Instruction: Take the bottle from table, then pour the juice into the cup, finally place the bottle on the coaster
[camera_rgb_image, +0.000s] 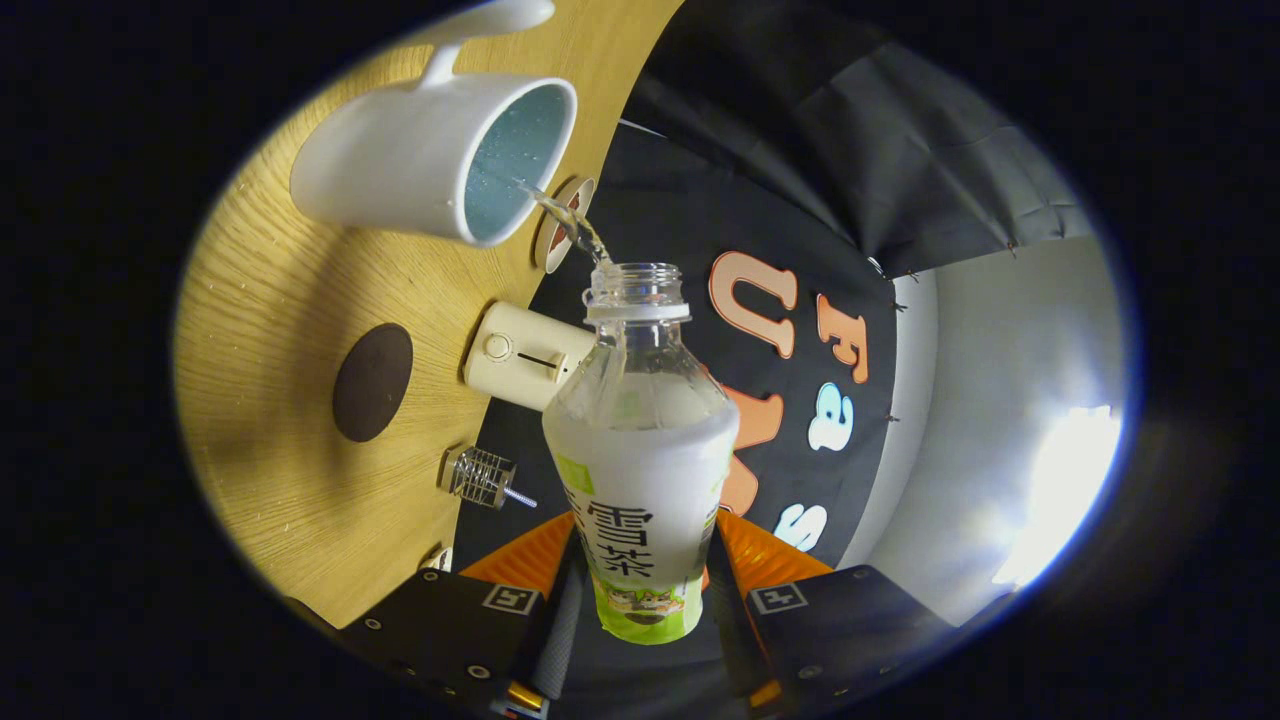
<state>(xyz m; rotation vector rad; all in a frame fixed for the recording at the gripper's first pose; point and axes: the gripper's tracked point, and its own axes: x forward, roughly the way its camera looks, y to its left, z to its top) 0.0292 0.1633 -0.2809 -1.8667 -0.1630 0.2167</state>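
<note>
While clamped between gripper (645, 585) fingers | bottle (640, 450) tilted, mouth beside cup (440, 160) | juice (572, 222) streaming

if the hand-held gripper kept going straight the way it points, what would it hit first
Probably the black cloth booth wall; depth is unclear. The hand-held gripper is shut on the clear plastic bottle; the white mug sits off that line.

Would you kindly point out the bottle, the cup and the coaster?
bottle (640, 470): gripper view, labelled body, gripped between both fingers.
cup (400, 165): gripper view, white outer wall, beyond the bottle's mouth.
coaster (372, 382): gripper view, dark disc's centre, on the table.
</note>
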